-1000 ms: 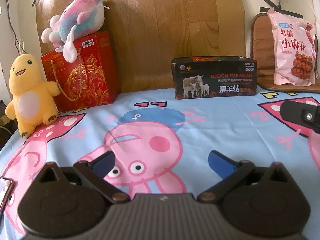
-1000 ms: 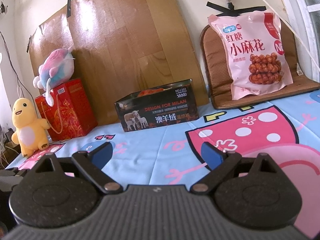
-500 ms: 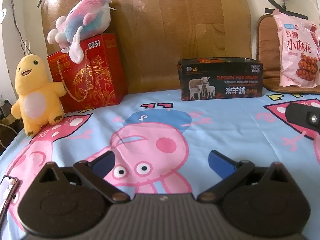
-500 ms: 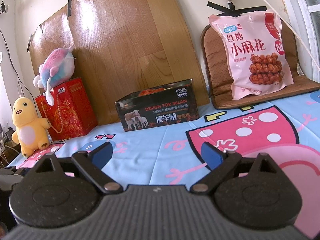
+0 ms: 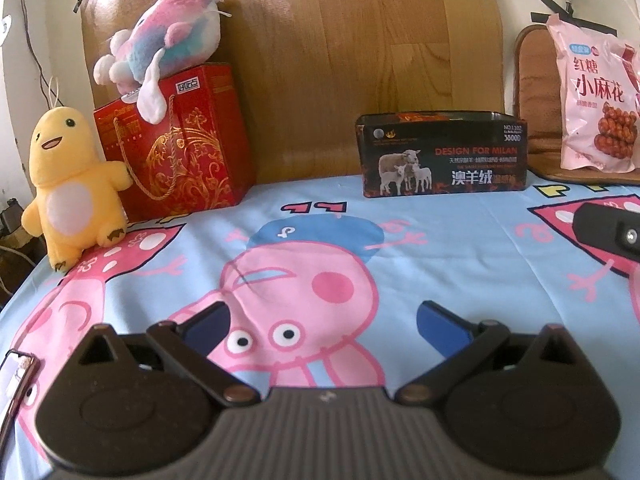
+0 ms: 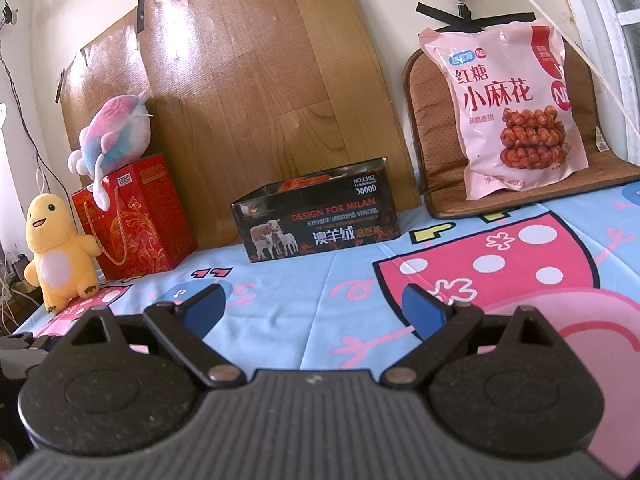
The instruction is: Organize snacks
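Both the left gripper point(image 5: 322, 322) and right gripper point(image 6: 312, 306) hover with fingers spread and empty; the pink snack bag point(image 6: 510, 108) leans well beyond the black box point(image 6: 318, 216).

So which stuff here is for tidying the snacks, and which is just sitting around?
For the job:
- pink snack bag
- open dark box
- left gripper and right gripper, both open and empty

Just sitting around:
- yellow plush
- pink-blue plush
- red gift bag
- brown cushion
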